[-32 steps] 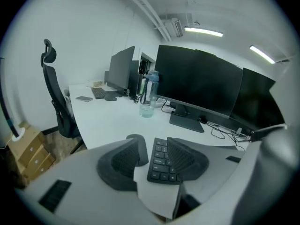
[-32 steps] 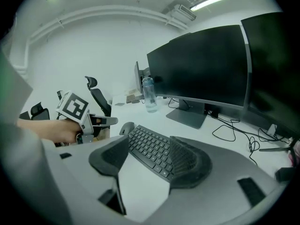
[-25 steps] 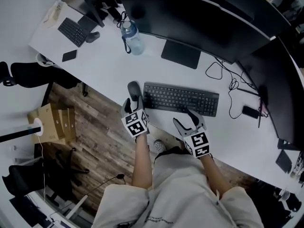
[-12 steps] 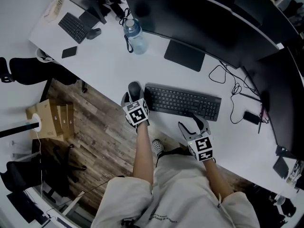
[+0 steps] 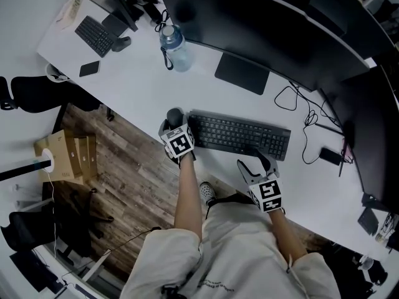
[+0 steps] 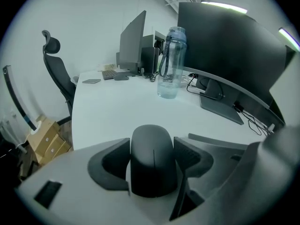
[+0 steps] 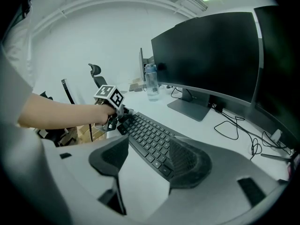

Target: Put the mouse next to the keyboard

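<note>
The dark mouse (image 5: pixel 174 114) rests on the white desk (image 5: pixel 140 92), just off the left end of the black keyboard (image 5: pixel 240 134). My left gripper (image 5: pixel 174 122) straddles it. In the left gripper view the mouse (image 6: pixel 153 161) fills the space between the two pads, and the left gripper (image 6: pixel 152 164) jaws are opening, with no firm press visible. My right gripper (image 5: pixel 255 158) hovers open and empty at the keyboard's near right edge. In the right gripper view the keyboard (image 7: pixel 150 137) runs ahead of the right gripper (image 7: pixel 145 159) toward the left gripper (image 7: pixel 112 110).
A clear water bottle (image 5: pixel 174 47) stands behind the mouse. The monitor base (image 5: pixel 240 72) and loose cables (image 5: pixel 305 118) lie beyond the keyboard. A second keyboard (image 5: pixel 94 37) and a phone (image 5: pixel 90 70) sit far left. The desk's near edge runs under my arms; cardboard boxes (image 5: pixel 65 161) are on the floor.
The left gripper has crept forward over the mouse beside the keyboard's left end. The right gripper has drawn back slightly toward the desk's near edge.
</note>
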`<state>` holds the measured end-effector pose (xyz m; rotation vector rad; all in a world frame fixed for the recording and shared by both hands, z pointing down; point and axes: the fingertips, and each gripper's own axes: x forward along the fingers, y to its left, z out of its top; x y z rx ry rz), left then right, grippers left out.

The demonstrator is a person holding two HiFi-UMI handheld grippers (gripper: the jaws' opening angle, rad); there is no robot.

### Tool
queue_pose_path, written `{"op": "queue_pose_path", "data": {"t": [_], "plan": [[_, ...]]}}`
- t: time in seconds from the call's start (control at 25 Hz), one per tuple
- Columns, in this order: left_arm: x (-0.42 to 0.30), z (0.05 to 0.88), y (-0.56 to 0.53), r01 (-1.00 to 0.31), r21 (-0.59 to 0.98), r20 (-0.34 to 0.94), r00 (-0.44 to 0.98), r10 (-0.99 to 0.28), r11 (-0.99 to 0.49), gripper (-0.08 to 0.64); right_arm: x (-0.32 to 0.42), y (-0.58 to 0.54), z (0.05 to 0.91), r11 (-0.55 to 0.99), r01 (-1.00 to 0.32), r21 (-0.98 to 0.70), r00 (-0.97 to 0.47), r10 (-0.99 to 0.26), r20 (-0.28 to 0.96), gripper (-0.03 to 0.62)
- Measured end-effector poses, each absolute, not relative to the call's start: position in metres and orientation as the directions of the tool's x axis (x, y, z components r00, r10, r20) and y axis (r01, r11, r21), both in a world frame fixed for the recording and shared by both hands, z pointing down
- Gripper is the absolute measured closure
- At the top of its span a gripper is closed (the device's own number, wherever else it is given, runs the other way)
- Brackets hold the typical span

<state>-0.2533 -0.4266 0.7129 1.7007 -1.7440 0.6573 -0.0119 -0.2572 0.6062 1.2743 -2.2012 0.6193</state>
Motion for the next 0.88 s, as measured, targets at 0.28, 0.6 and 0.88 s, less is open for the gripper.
{"op": "queue_pose_path", "data": {"t": [0.28, 0.6, 0.88], "plan": [[-0.257, 0.714, -0.429, -0.997, 0.052, 0.715, 0.002, -0.699, 0.051, 0.276, -0.01, -0.255, 0.606, 0.446, -0.886, -0.127, -0.418, -0.649, 0.636, 0.31], [-0.261, 0.713, -0.424, -0.999, 0.04, 0.714, 0.027, -0.699, 0.002, 0.276, -0.011, -0.249, 0.604, 0.435, -0.893, -0.118, -0.405, -0.659, 0.634, 0.321], [-0.263, 0.709, -0.418, -0.999, 0.044, 0.694, 0.053, -0.718, -0.032, 0.276, -0.004, -0.244, 0.601, 0.401, -0.911, -0.091, -0.364, -0.684, 0.632, 0.393]]}}
